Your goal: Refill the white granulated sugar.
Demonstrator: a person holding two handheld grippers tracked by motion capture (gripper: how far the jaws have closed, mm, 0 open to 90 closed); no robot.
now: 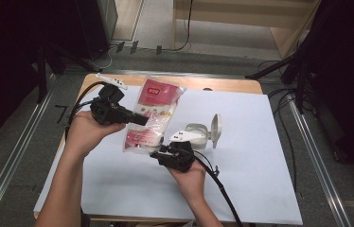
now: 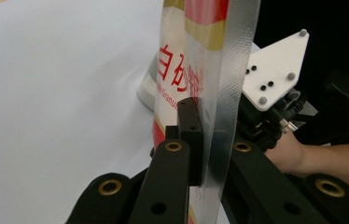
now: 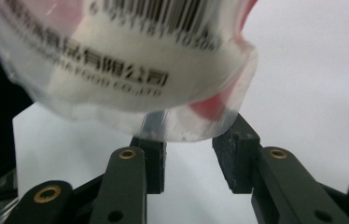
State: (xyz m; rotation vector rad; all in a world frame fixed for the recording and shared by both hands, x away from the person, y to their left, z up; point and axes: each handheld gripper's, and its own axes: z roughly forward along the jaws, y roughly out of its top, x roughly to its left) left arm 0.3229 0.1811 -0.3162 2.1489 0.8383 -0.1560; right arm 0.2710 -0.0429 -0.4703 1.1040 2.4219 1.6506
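Note:
A clear bag of white sugar [image 1: 154,116] with a red and pink label hangs tilted above the white sheet. My left gripper [image 1: 142,120] comes in from the left and is shut on the bag's clear side seam [image 2: 210,56], one pad on each face of it. My right gripper [image 1: 158,153] sits just under the bag's lower end. In the right gripper view the bag's bottom corner [image 3: 130,60] rests over the fingertips [image 3: 151,154]. The right gripper [image 3: 189,144] is open, with a bare gap between its pads.
A small white container [image 1: 196,135] with its hinged lid [image 1: 216,128] standing open sits on the white sheet [image 1: 241,179] right of the bag. The sheet covers most of the wooden table [image 1: 232,85]. Cables trail from both grippers.

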